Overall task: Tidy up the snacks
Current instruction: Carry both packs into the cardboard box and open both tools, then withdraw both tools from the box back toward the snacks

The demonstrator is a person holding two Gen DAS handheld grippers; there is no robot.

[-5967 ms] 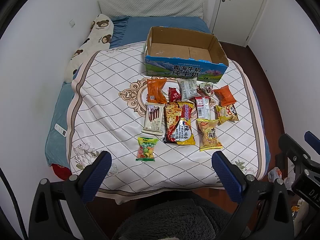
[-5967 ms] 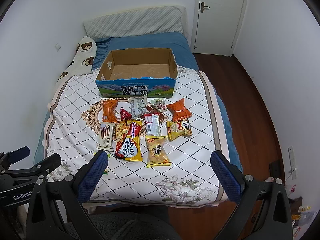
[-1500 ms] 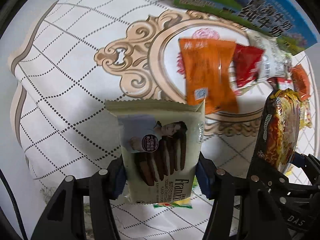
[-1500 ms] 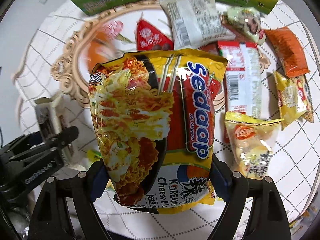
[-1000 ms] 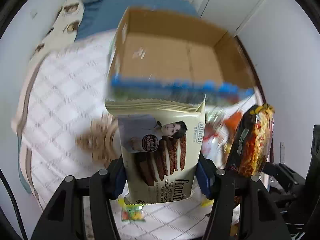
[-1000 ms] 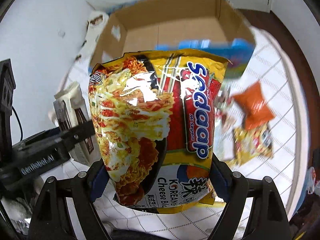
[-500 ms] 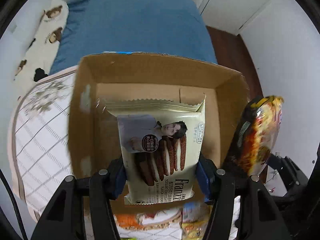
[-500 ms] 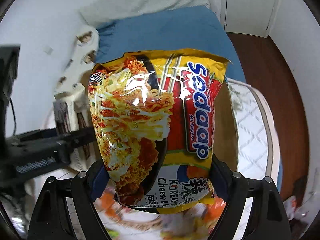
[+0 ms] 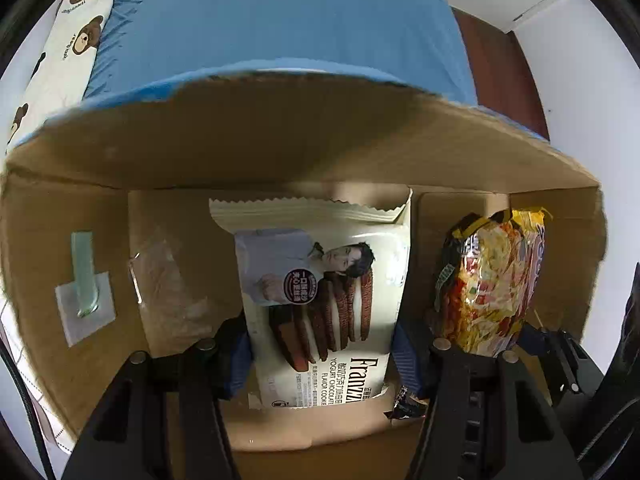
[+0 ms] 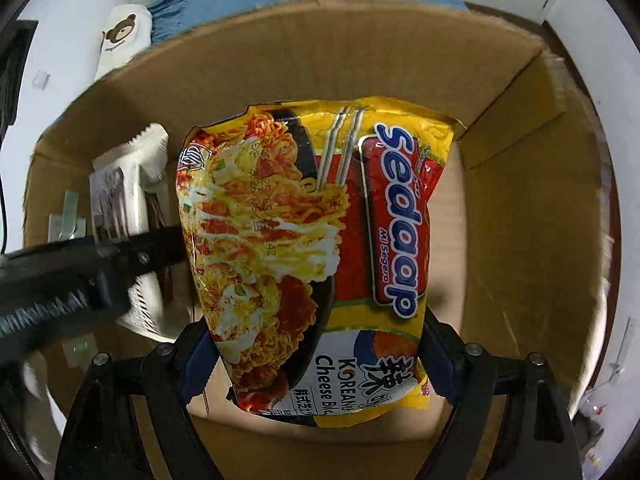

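Note:
My left gripper [image 9: 320,364] is shut on a cream cookie packet [image 9: 320,280] printed with chocolate sandwich cookies, held down inside the cardboard box [image 9: 280,148]. To its right hangs the yellow noodle packet [image 9: 492,280], seen edge-on. My right gripper [image 10: 320,368] is shut on that yellow and red noodle packet [image 10: 320,240], which fills the middle of the right wrist view over the box [image 10: 520,220] floor. The cookie packet [image 10: 132,184] and the left gripper's black arm [image 10: 80,272] show at the left there.
The box's brown walls stand close on all sides, with a taped patch [image 9: 84,292] on the left wall. Behind the box lie the blue bedsheet [image 9: 280,20] and a bear-print pillow [image 9: 64,40]. The white wall and dark wood floor [image 9: 500,68] are at the right.
Both grippers have carried their packets from above the quilt over the box rim and down inside it; the box walls now surround both views.

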